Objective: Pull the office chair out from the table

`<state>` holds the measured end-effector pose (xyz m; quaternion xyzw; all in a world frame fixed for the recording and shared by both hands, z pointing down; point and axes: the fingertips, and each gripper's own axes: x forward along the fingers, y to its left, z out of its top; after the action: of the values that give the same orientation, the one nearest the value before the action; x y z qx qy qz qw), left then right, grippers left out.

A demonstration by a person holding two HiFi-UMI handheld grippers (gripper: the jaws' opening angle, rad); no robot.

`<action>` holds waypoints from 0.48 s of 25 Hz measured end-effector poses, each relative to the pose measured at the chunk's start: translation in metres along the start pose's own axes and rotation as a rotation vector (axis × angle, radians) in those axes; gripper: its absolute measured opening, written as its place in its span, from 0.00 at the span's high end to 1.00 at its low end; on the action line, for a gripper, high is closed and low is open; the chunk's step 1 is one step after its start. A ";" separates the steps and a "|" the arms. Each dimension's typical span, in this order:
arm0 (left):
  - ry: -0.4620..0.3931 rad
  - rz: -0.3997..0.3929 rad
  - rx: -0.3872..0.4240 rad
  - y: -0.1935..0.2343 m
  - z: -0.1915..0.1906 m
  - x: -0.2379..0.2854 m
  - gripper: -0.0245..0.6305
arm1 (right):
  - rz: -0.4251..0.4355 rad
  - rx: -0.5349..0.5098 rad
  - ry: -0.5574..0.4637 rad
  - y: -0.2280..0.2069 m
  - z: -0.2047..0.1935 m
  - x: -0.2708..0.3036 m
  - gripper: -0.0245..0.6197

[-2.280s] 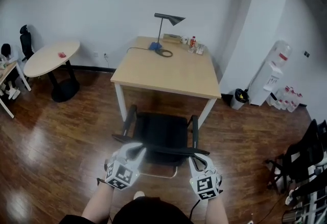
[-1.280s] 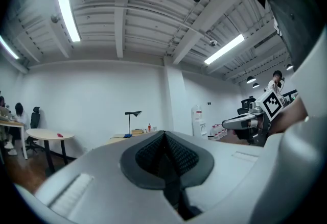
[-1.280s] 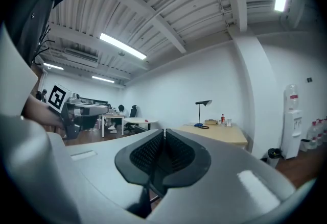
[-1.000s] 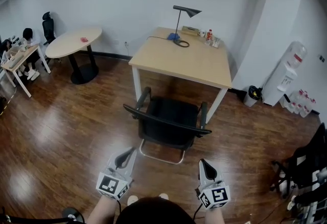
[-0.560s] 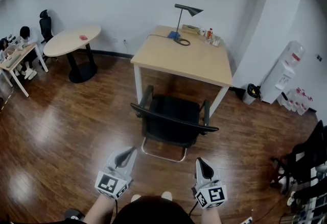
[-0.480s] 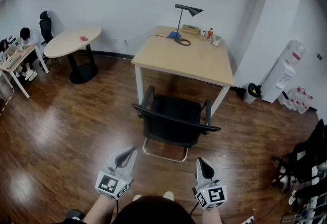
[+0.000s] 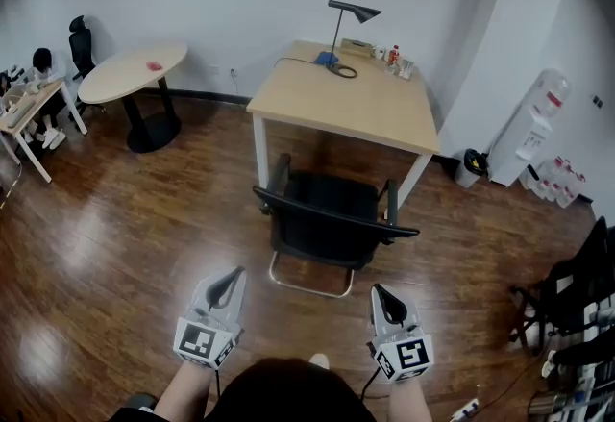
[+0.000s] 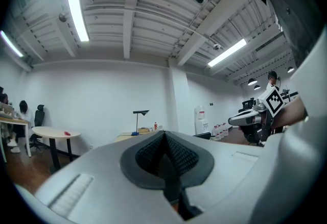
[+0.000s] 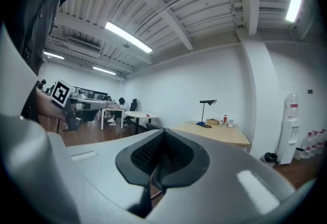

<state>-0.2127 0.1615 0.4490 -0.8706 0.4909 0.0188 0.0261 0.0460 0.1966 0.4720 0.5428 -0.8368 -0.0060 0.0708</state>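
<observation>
The black office chair (image 7: 327, 218) stands in front of the light wooden table (image 7: 346, 108), its seat just out from under the table's near edge. My left gripper (image 7: 231, 282) hangs at the bottom left of the head view, shut and empty, a good way back from the chair's back rail. To its right, my right gripper (image 7: 382, 297) is likewise shut with nothing in it. In the left gripper view the gripper (image 8: 164, 142) shows its jaws closed together, and the table (image 8: 135, 136) peeks over them. The right gripper view gives the gripper (image 9: 163, 139) closed too, with the table (image 9: 217, 133) beyond.
A desk lamp (image 7: 341, 26) and small bottles (image 7: 392, 60) stand at the table's far edge. A round table (image 7: 135, 74) is at the left, a water dispenser (image 7: 533, 127) and bin (image 7: 469, 165) at the right. People sit at a desk (image 7: 19, 108) far left. More chairs (image 7: 577, 300) stand at right.
Both grippers let go of the chair's back rail and drew away from it. The chair sits farther from them now, and the view has shifted back a little.
</observation>
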 end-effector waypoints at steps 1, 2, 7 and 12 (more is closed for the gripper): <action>0.001 0.004 -0.004 0.002 -0.001 -0.001 0.96 | 0.005 -0.005 0.005 0.000 0.000 0.000 0.95; 0.001 0.006 -0.005 0.003 -0.003 -0.002 0.96 | 0.008 -0.006 0.008 -0.001 0.000 -0.001 0.95; 0.001 0.005 0.003 0.005 -0.003 -0.002 0.96 | 0.004 0.014 0.011 -0.003 -0.001 -0.002 0.95; -0.021 0.037 0.003 0.011 0.001 -0.006 0.96 | -0.004 0.026 0.006 -0.004 -0.001 -0.002 0.95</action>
<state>-0.2253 0.1606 0.4483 -0.8610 0.5068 0.0276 0.0323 0.0504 0.1975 0.4727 0.5454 -0.8356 0.0063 0.0662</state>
